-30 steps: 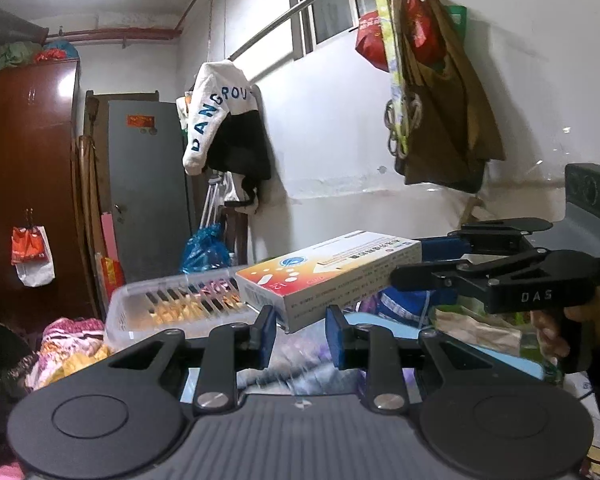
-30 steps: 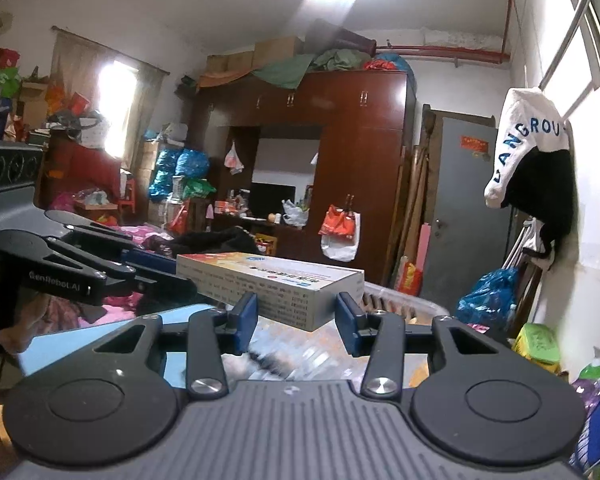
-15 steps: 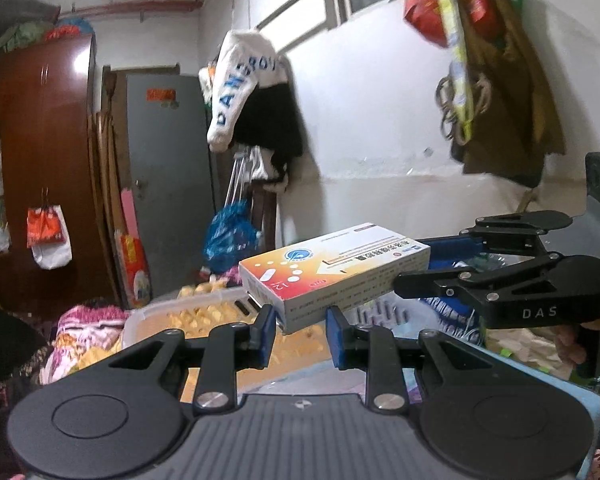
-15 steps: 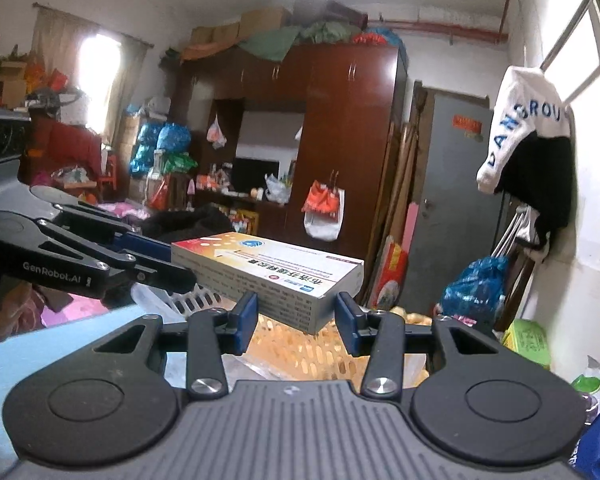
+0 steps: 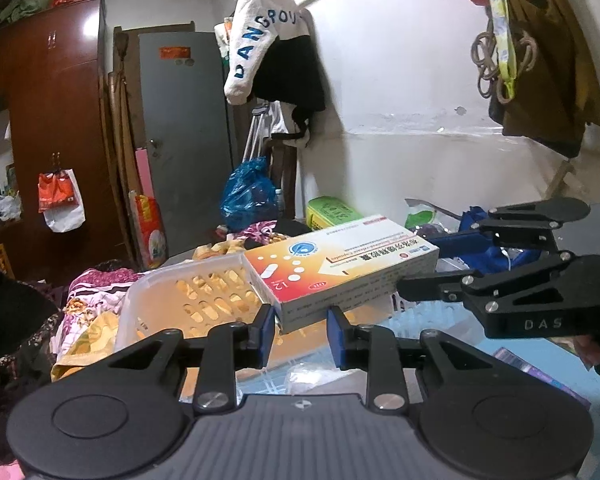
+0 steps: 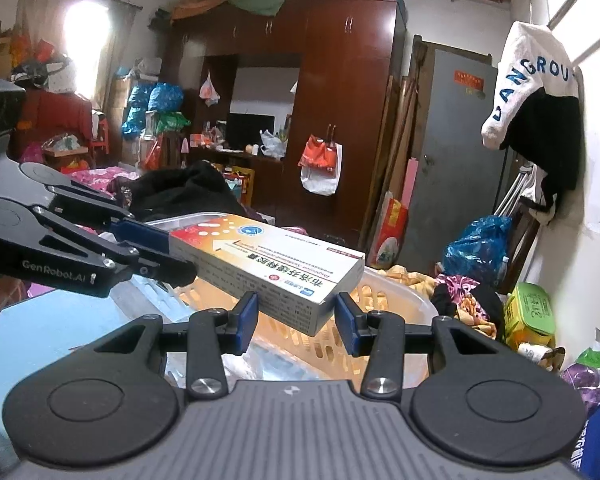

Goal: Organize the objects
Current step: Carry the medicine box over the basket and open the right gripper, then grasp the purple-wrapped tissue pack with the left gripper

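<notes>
Left claw: the left gripper [image 5: 301, 330] grips one end of the medicine box [image 5: 340, 268], its blue pads pressed to the box's narrow sides; from the right wrist it enters at the left [image 6: 168, 252], clamped on that same end.
Right claw: the right gripper [image 6: 296, 316] holds the opposite end of the box [image 6: 268, 264] between its blue pads; the left wrist view shows it coming in from the right [image 5: 416, 268], fingers above and below the box's far end.
Box: white, with an orange-red panel and printed text, held in the air by both claws, roughly level and slightly tilted.
Box position: above the basket [image 5: 188, 296], over its rim; not touching it as far as can be told.
Basket: pale translucent plastic with slotted walls [image 6: 384, 300], standing on the surface just beyond the claws.
Surface: light blue top [image 6: 72, 320] under and beside the basket; a purple packet [image 5: 528, 364] lies on it at the right in the left wrist view.
Beyond the surface: a heap of patterned cloth [image 5: 96, 292], a green box [image 6: 530, 308] and a blue plastic bag [image 6: 476, 248] near the wall.
Room: a dark red wardrobe [image 6: 340, 120], a grey door [image 6: 452, 160], a white wall with a lettered white-and-black garment [image 6: 536, 92] hanging on it, and a bright curtained window [image 6: 88, 40] at the far left.
</notes>
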Available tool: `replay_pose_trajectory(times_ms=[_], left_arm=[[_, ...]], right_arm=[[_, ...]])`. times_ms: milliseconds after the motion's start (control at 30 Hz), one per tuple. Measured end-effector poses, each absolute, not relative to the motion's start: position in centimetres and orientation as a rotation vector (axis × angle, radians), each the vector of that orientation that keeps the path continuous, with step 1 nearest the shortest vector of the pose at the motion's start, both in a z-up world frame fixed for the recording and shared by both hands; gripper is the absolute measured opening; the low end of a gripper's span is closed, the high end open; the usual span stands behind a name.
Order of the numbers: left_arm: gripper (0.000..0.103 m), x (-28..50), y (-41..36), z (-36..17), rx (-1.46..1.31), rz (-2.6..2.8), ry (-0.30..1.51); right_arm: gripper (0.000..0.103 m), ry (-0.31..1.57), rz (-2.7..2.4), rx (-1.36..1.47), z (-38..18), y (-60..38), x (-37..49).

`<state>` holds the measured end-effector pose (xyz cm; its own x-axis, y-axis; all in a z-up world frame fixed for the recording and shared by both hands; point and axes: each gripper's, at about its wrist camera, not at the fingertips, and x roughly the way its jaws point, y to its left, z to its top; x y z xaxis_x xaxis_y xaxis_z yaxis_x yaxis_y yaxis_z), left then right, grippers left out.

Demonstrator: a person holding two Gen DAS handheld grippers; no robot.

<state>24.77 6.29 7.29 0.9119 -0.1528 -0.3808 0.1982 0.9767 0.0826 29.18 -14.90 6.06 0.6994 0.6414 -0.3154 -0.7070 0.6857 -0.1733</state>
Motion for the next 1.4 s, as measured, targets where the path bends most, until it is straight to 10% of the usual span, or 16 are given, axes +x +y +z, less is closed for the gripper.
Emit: replay_pose_trajectory(times_ms=[67, 167, 267, 700, 1400], left_arm=[[0.040, 25.0, 6.0, 7.2, 0.136, -0.159, 0.377], [0.077, 24.9, 5.3, 6.8, 0.187, -0.101, 0.355], [0.080, 23.2, 5.3, 6.6, 0.178, -0.089, 0.317], [0.082, 8.3, 2.1, 0.6, 0.044, -0.233, 0.234], [0.082, 12.5, -3.3, -2.5, 0.072, -0.331, 0.378]], right_arm=[[0.056, 0.261, 0.778, -0.295, 6.0, -14.8, 29.5], [0.084, 0.237, 0.738, -0.289, 6.1, -15.4, 28.8], [0.103, 0.205, 0.697, -0.237, 6.3, -17.6, 27.1], [0.103, 0.400, 0.687, 0.065, -0.1, -29.7, 23.3], [0.090, 0.329, 0.872, -0.094, -1.6, -28.8, 22.2]])
